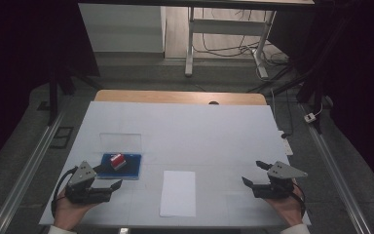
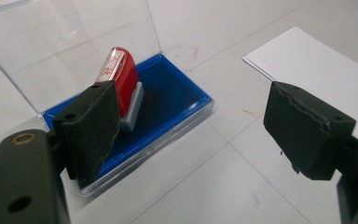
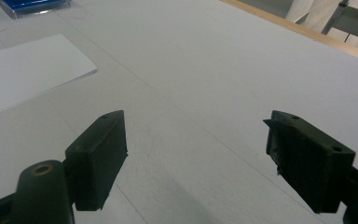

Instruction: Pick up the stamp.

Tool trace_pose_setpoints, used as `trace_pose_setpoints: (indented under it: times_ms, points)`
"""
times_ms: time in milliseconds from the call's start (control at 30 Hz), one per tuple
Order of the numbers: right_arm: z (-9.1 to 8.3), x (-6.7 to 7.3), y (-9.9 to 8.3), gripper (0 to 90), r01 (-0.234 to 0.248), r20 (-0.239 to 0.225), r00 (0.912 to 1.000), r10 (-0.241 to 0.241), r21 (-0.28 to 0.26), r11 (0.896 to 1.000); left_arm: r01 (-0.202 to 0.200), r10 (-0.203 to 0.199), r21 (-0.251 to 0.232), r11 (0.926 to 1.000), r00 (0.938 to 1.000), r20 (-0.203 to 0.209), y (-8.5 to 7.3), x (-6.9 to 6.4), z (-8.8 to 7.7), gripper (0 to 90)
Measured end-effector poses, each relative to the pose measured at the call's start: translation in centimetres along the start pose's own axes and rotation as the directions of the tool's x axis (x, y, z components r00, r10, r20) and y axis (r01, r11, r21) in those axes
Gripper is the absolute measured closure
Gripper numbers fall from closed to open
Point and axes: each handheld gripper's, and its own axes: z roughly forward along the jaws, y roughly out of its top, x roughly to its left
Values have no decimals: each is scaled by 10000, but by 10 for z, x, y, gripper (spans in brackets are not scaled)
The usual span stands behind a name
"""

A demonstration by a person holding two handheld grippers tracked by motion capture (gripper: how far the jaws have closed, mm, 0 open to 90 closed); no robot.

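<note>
A red stamp (image 1: pixel 118 161) with a grey base lies on a blue ink pad (image 1: pixel 129 168) in a clear box whose lid (image 1: pixel 121 141) stands open behind it. My left gripper (image 1: pixel 108 176) is open just in front and left of the box. In the left gripper view its jaws stand wide apart, the stamp (image 2: pixel 121 79) and blue pad (image 2: pixel 172 100) showing past the left jaw. A white sheet of paper (image 1: pixel 178 192) lies at the table's front middle. My right gripper (image 1: pixel 254 172) rests open at the front right over bare table (image 3: pixel 205 93), nothing between its jaws.
The white table cover (image 1: pixel 195 131) ends at a wooden edge (image 1: pixel 180 97) at the back. Metal rails (image 1: pixel 29 165) run along both sides. A desk frame (image 1: pixel 224 34) and cables stand on the floor beyond. The paper's corner (image 3: pixel 32 65) lies left of the right gripper.
</note>
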Motion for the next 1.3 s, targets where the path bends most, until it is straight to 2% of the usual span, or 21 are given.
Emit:
trace_pose_setpoints:
  times_ms: [133,433,533,567,800,1067,1300]
  points:
    - [1,1,0,200,-23,-70,10000,23,-14,10000,-87,86,62,9999,9999,71,6,0,-4,196]
    - [4,3,-1,204,9,-214,9998,-5,160,9999,-481,478,576,9972,9988,56,26,6,-8,214]
    - [4,3,-1,205,53,-208,9998,-48,238,9997,-489,487,676,9965,9988,42,31,8,-7,215]
    - [5,4,-1,205,45,-205,9998,-40,246,9997,-516,516,834,9952,9987,18,36,10,-5,218]
    - [6,5,-2,207,114,-222,9997,-105,392,9992,-576,582,1217,9909,9983,-16,46,17,4,229]
    - [8,6,-3,210,173,-255,9995,-159,573,9982,-477,501,1664,9849,9987,-103,49,27,18,237]
    - [10,6,-4,212,238,-292,9993,-218,703,9972,-411,434,1855,9818,9990,-82,50,35,26,265]
